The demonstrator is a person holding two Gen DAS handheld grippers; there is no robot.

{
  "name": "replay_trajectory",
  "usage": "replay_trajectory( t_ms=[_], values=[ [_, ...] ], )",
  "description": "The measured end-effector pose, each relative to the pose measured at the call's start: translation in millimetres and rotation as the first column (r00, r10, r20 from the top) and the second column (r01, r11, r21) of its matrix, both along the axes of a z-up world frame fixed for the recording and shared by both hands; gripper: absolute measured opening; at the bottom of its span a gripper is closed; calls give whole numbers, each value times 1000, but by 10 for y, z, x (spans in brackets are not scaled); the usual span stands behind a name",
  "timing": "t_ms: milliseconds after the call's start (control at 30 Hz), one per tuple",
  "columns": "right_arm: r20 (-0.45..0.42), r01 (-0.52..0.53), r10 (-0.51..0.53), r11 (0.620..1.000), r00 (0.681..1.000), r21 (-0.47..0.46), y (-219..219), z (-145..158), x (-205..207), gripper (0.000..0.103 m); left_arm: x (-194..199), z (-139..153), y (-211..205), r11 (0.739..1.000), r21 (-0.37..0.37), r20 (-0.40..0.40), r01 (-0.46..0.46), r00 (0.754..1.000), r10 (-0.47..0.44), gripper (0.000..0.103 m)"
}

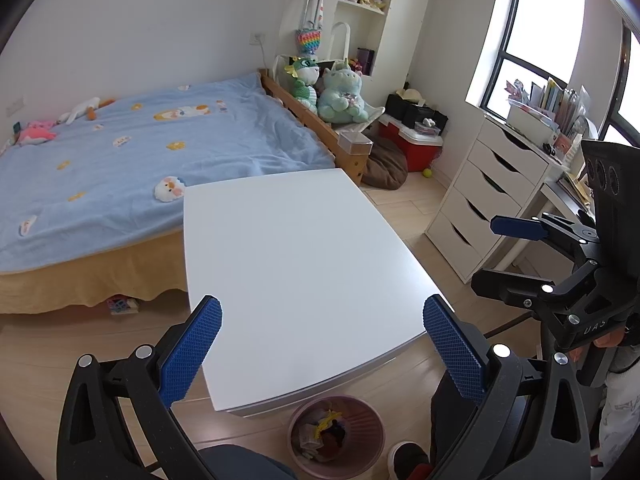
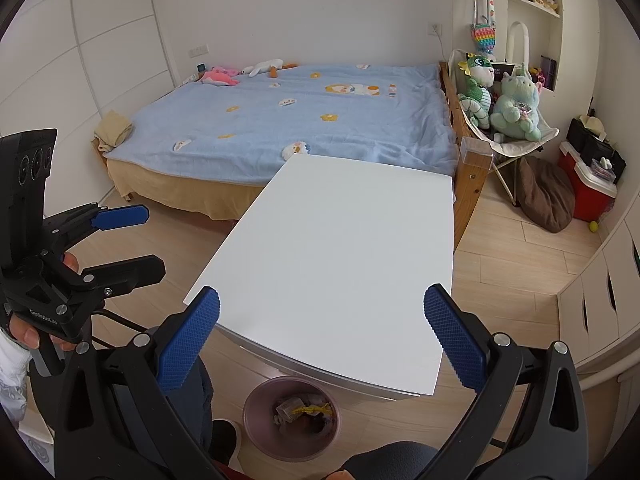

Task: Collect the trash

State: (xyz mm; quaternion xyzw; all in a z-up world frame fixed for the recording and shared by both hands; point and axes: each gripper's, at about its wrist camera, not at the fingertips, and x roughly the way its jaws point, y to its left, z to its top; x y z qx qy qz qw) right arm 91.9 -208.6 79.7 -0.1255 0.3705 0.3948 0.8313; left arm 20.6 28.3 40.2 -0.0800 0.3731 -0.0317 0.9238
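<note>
Both your grippers, left [image 1: 322,354] and right [image 2: 320,350], had fingers spread wide and held nothing. Trash [image 1: 326,430] already lay in the pink bin [image 1: 298,462] at lower centre, below the bare white surface [image 1: 296,248]; neither hand looked clearly nearer.

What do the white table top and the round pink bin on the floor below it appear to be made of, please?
The white rectangular table top looks like laminated or painted board: smooth, uniform, matte, with a soft sheen and a thin, crisp edge. The round pink waste bin seems moulded plastic: one even dusty-pink colour and a thin, smooth rim. Neither can be confirmed by sight alone.
</note>
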Motion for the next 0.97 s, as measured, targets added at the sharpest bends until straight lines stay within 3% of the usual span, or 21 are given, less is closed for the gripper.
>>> replay_trajectory(
  t_ms=[967],
  values=[
    [2, 4, -4, 1000, 1000, 0, -82, -24, -6, 100, 4, -40, -64, 1000, 17, -6, -1, 1000, 1, 97]
  ],
)
